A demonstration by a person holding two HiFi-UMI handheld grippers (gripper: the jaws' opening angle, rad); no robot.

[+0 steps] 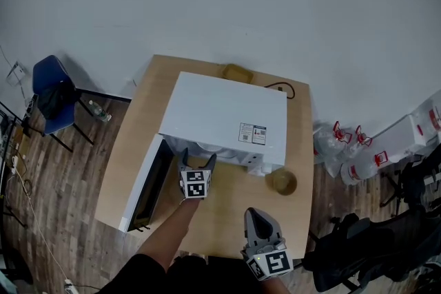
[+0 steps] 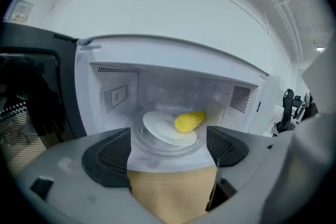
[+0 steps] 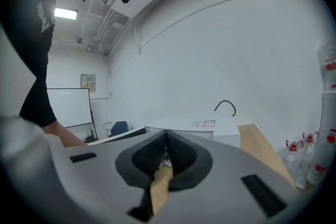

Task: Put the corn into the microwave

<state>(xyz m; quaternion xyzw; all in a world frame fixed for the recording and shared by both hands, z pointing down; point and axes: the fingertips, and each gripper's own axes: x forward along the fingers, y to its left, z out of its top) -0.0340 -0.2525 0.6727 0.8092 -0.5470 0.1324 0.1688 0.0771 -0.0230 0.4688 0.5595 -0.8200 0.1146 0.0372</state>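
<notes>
Since the short yellow corn cob (image 2: 189, 121) already lies inside the white microwave oven (image 1: 227, 117), the placing is judged done, bar the retreat. The cob rests at about 2 o'clock on a round white plate (image 2: 157, 126). That plate sits on the clear glass turntable (image 2: 142, 139) within the cavity. The dark-windowed microwave door (image 1: 147, 184) stands swung out at 9 o'clock of the oven, over the light wooden desk (image 1: 131, 141).

Left tool (image 1: 198, 160): at the cavity mouth, pointing in. Its jaws are spread wide with nothing gripped, and they touch neither cob nor plate.

Right tool (image 1: 256, 215): held back at 5 o'clock of the left one, near the person's body. Its jaws are pressed together on nothing and touch nothing.

Recommendation for the step in hand:
- Draw the left tool straight back toward 6 o'clock, kept level, with both jaws off the cavity lip and the plate rim.
- Avoid any knock to the oven, because the cob sits off-centre and looks free to roll.
- If the door is then to be closed, press its outer face slowly from 9 o'clock so the oven does not slide on the desk.

A round brown bowl (image 1: 282, 182) stands at 4 o'clock of the oven front, well apart from the door's path.
</notes>
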